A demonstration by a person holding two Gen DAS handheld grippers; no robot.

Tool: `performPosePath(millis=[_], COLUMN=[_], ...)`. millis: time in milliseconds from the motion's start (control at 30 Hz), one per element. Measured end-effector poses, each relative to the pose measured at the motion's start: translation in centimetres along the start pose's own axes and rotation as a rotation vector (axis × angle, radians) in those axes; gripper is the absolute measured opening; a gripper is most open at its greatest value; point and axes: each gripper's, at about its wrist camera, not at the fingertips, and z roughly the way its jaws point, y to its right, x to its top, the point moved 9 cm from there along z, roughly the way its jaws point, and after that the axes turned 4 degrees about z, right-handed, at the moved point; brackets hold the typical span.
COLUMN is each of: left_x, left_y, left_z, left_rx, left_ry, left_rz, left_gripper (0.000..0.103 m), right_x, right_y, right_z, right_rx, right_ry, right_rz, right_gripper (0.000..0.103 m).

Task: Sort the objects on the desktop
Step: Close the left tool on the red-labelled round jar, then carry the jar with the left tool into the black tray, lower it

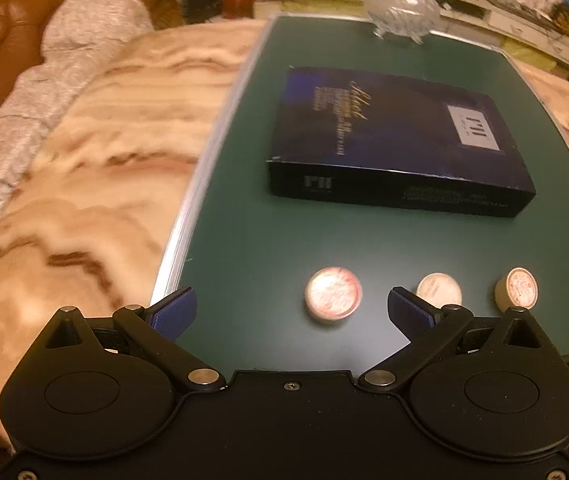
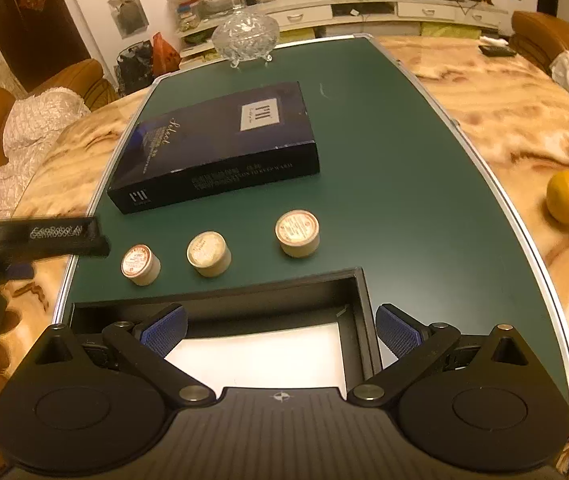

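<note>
Three small round tins with pink-white lids stand in a row on the green mat (image 2: 384,160): a left one (image 2: 140,264), a middle one (image 2: 208,253) and a right one (image 2: 297,233). They also show in the left wrist view, left (image 1: 334,295), middle (image 1: 439,289) and right (image 1: 516,291). An open black box with a white bottom (image 2: 268,344) lies at the near edge. My left gripper (image 1: 290,312) is open and empty, just short of the tins. My right gripper (image 2: 281,330) is open and empty above the black box.
A dark blue flat carton (image 2: 220,148) lies mid-mat, also in the left wrist view (image 1: 396,140). A glass lidded bowl (image 2: 246,36) stands at the far edge. An orange (image 2: 567,197) sits on the marbled table to the right. A sofa (image 1: 0,32) is on the left.
</note>
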Motion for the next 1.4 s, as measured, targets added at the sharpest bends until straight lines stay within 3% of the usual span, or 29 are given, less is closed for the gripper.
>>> performPosePath(millis=[100, 367, 600, 733, 933, 1033, 1400], left_x=[0.1, -0.4, -0.4, -0.4, -0.5, -0.6, -0.1], left_y=[1.1, 1.8, 1.8, 1.9, 1.9, 1.9, 1.6], left_z=[1.7, 4.4, 5.6, 6.4, 7.0, 7.1, 4.9], left_rx=[-0.034, -0.089, -0.078, -0.095, -0.107, -0.117, -0.117], left_ry=[-0.007, -0.03, -0.053, -0.073, -0.088, -0.096, -0.067], left_rz=[0.027, 0.015, 0.033, 0.036, 0.033, 0.036, 0.039], left_gripper=[0.103, 0.086, 0.076, 0.059, 0.045, 0.041, 0.041], right_x=[-0.4, -1.2, -1.8, -2.1, -2.5, -2.6, -2.6], right_y=[0.4, 0.9, 0.9, 0.9, 1.0, 1.2, 1.8], right_z=[-0.1, 0.0, 0.2, 0.3, 0.6, 0.7, 0.4], right_rx=[-0.008, -0.014, -0.015, -0.012, -0.012, -0.015, -0.022], right_ry=[0.003, 0.005, 0.006, 0.003, -0.005, -0.009, -0.005], right_rz=[-0.002, -0.019, -0.026, -0.022, -0.012, -0.006, 0.017], right_gripper=[0.103, 0.103, 0.103, 0.103, 0.103, 0.103, 0.103])
